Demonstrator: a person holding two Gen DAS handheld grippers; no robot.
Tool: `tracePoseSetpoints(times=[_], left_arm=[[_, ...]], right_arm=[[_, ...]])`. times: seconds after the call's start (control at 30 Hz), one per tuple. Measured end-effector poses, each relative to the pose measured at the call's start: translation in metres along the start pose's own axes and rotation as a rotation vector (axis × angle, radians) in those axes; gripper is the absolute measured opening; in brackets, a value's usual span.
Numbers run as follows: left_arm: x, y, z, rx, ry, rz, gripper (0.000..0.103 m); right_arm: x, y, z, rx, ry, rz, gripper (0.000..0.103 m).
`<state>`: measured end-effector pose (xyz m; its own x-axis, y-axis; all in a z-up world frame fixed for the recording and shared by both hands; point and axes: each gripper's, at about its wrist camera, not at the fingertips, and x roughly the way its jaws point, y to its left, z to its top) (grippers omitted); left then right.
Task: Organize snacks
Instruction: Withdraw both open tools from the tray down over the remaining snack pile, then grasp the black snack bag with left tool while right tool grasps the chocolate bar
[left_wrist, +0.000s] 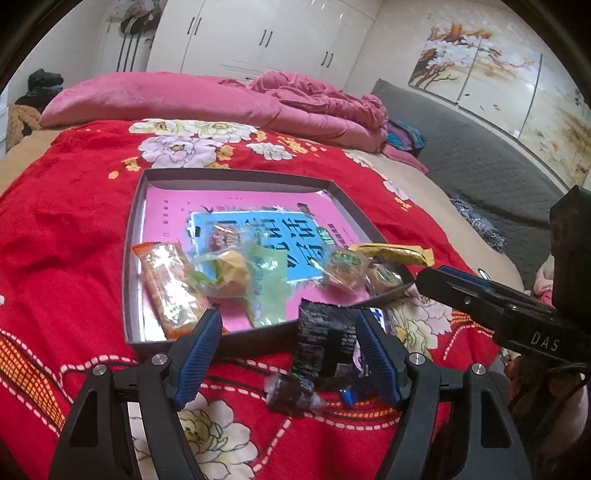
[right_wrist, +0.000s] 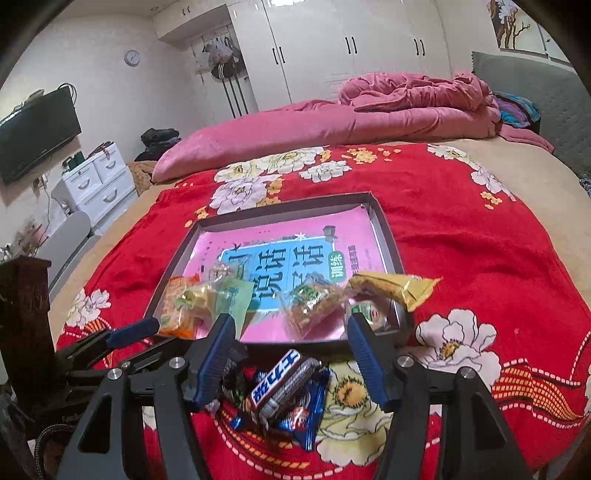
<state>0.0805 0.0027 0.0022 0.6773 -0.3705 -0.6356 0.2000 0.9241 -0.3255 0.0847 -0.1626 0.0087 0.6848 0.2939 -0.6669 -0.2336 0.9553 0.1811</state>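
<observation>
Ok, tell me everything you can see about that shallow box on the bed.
The box is a shallow, dark grey rectangular tray with low upright walls, cardboard by the look of it. It lies flat and open on the red flowered blanket. A pink booklet with a blue panel covers its floor. Several wrapped snacks sit along its near side: an orange packet, a pale green one, and a yellow packet lying over the near right corner. Neither pair of tongs touches it.

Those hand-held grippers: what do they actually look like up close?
Each hand-held gripper, left and right, is a black plastic frame of two angled arms joined by silver round bolts. The fingers carry ribbed blue pads. Seen from the left wrist camera, the right one's body bears white letters "DAS" and a dark braided cable hangs beside it.
</observation>
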Motion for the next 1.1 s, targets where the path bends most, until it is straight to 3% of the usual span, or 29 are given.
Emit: tracePoseSetpoints(times=[0.7,1.1], left_arm=[[0.009,-0.013,-0.018,0.032,0.091,0.013,0.076],[0.017,-0.005,-0.02,-0.005,0.123,0.0,0.076]], right_arm=[[0.021,0.003,-0.026,0.003,0.138,-0.001,0.063],[0.052,0.004,-0.029,0.008,0.245,0.031,0.063]])
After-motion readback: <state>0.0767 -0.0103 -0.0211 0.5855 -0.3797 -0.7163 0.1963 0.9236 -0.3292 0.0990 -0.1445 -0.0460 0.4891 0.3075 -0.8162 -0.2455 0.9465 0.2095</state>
